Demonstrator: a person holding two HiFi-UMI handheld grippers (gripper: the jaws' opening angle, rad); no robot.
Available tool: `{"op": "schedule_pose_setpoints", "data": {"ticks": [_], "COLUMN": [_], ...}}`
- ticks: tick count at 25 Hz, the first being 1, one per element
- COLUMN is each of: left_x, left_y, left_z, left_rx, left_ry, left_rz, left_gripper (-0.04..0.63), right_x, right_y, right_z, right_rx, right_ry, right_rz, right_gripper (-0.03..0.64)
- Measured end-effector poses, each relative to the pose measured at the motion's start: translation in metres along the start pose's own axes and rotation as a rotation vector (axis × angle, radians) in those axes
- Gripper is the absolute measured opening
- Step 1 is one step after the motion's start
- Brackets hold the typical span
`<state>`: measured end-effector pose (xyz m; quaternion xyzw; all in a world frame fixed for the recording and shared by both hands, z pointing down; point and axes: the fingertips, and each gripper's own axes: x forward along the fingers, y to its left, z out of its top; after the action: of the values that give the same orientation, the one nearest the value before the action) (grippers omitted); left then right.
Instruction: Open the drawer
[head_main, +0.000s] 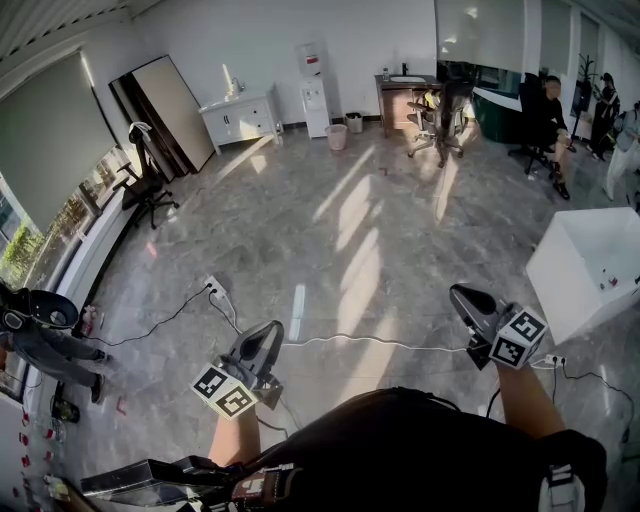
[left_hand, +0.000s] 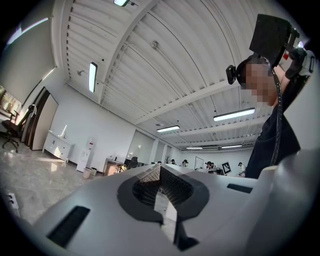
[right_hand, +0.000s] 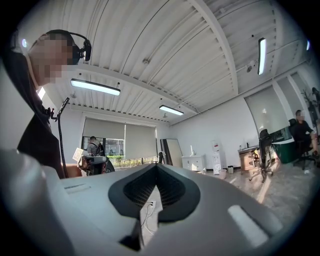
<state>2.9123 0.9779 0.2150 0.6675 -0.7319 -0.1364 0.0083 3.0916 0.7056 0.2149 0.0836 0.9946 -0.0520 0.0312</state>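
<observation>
A wide office with a polished stone floor (head_main: 330, 230) spreads out ahead, sunlit in patches, and no counter stands within reach. The left hand-held gripper (head_main: 266, 335) and the right hand-held gripper (head_main: 466, 300) are held low in front of the person's body. Both have their jaws pressed together with nothing between them, and each gripper view looks past the closed tips toward the ceiling.

No drawer is near. The likeliest place for one is the white cabinet (head_main: 240, 118) against the far wall, well apart from both grippers. Its front is too small to tell drawers from doors. By my reading, the task is not yet begun.

Several things could go wrong from here. A white cable (head_main: 345, 342) runs across the floor just ahead, from a power strip (head_main: 214, 288), and could catch a foot on the walk over. The white box (head_main: 585, 262) stands near the right side and could be knocked in passing. The closed jaws must spread before they meet a handle, or they will only bump it. Picking a door front instead of a drawer would waste the approach.
</observation>
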Motion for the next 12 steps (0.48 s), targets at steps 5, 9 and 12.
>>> {"op": "schedule_pose_setpoints", "data": {"ticks": [5, 9, 12], "left_x": [0.011, 0.02, 0.028], "left_y": [-0.007, -0.016, -0.02], "left_z": [0.0, 0.0, 0.001], "left_rx": [0.002, 0.003, 0.001], "left_ry": [0.005, 0.005, 0.006], "left_rz": [-0.006, -0.007, -0.008], "left_gripper": [-0.009, -0.009, -0.009], "right_x": [-0.008, -0.019, -0.025], "right_y": [-0.008, -0.014, -0.02], "right_z": [0.003, 0.006, 0.01], "right_rx": [0.003, 0.002, -0.002], "right_ry": [-0.008, -0.014, -0.016], "right_rz": [0.002, 0.002, -0.001], "right_gripper": [0.002, 0.002, 0.002]}}
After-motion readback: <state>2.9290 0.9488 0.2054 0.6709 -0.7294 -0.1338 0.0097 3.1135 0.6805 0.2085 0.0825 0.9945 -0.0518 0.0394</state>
